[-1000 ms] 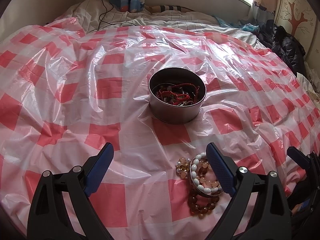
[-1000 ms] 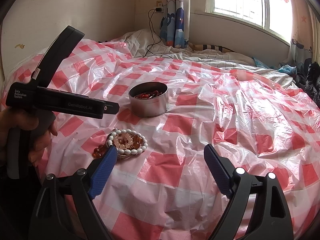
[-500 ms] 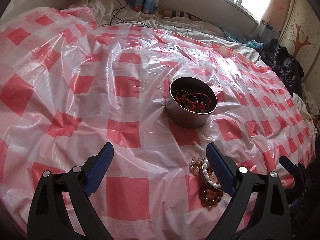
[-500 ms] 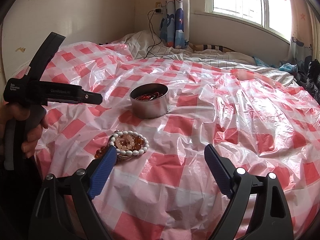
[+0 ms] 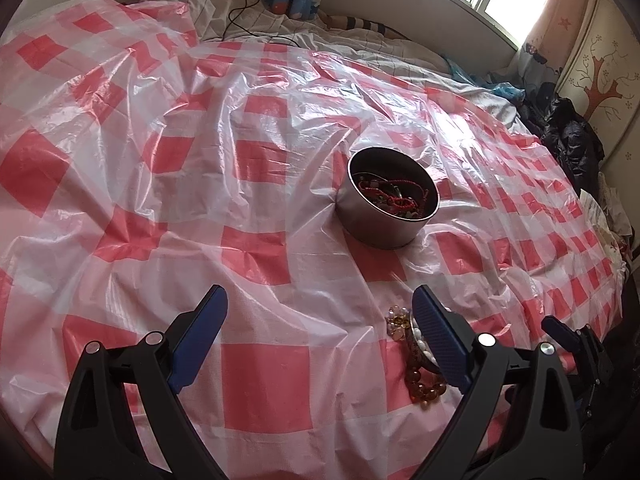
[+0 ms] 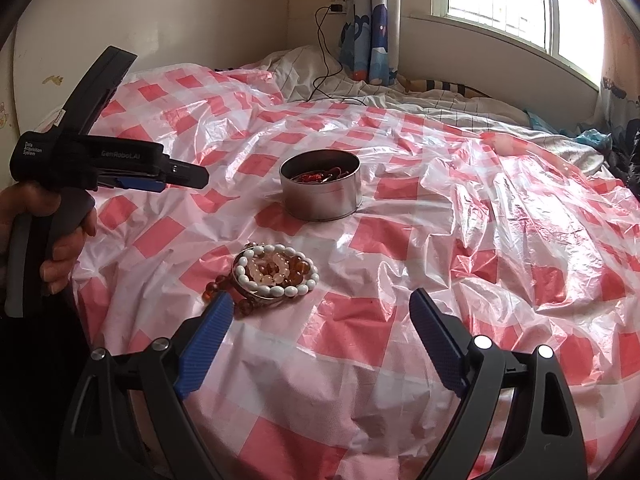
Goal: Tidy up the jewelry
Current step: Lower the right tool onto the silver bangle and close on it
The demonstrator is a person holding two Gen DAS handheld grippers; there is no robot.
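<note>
Both claws are spread wide and hold nothing: the right claw [image 6: 320,332] hangs just nearer than the beads [image 6: 276,272], and the left claw [image 5: 320,336] has them at its right finger. The beads lie in a heap on the red-checked plastic sheet [image 6: 460,208] covering the bed. Beyond the beads stands the tin [image 6: 320,186], holding red cords. Farther off are white bedding [image 6: 420,100], a cable [image 6: 324,60], a curtain [image 6: 370,28] and the window [image 6: 500,0].

Sheet [image 6: 460,216]: thin plastic, glossy, crinkled, red-and-white check. Tin [image 6: 320,190]: brushed metal, dull sheen. Bracelets [image 6: 276,274]: glossy beads, opaque white, translucent amber and pale pink. Gripper finger pads [image 6: 206,344]: blue, textured; frames matt black plastic
</note>
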